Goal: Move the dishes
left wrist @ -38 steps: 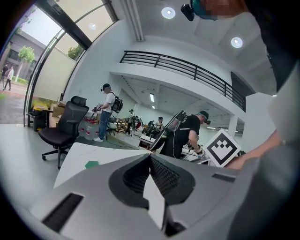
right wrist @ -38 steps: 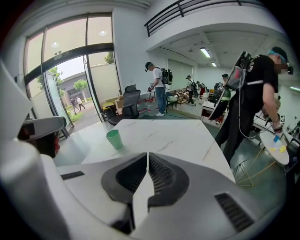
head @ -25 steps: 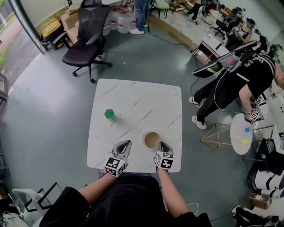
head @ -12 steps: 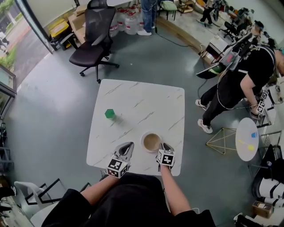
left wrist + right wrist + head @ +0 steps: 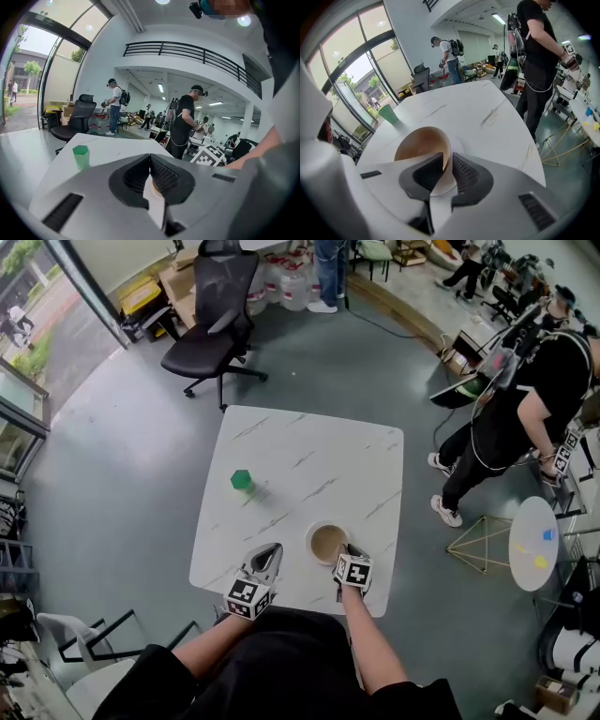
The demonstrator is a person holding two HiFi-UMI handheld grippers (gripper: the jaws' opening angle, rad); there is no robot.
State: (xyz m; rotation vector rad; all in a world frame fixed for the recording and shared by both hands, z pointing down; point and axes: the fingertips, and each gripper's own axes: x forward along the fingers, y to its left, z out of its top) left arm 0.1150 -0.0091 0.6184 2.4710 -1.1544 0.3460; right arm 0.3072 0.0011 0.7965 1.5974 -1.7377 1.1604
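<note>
Left claw (image 5: 270, 550): jaws together on nothing, held over the table's near edge, just left of the bowl. It has barely stirred.
Bowl (image 5: 326, 542): brown inside, sitting right of centre, close to the table's near edge.
Right claw (image 5: 349, 550): has just dropped to the bowl and is now clamped on its near right rim, the wall between the pads.
Meaning: the grip looks made, so lifting the bowl away should come next.
Table (image 5: 309, 442): white, marble-veined, with only a green cup (image 5: 242, 480) besides, well left of the bowl.
Room: grey floor, a black office chair (image 5: 211, 324) far left, a person in black (image 5: 520, 409) standing to the right.
</note>
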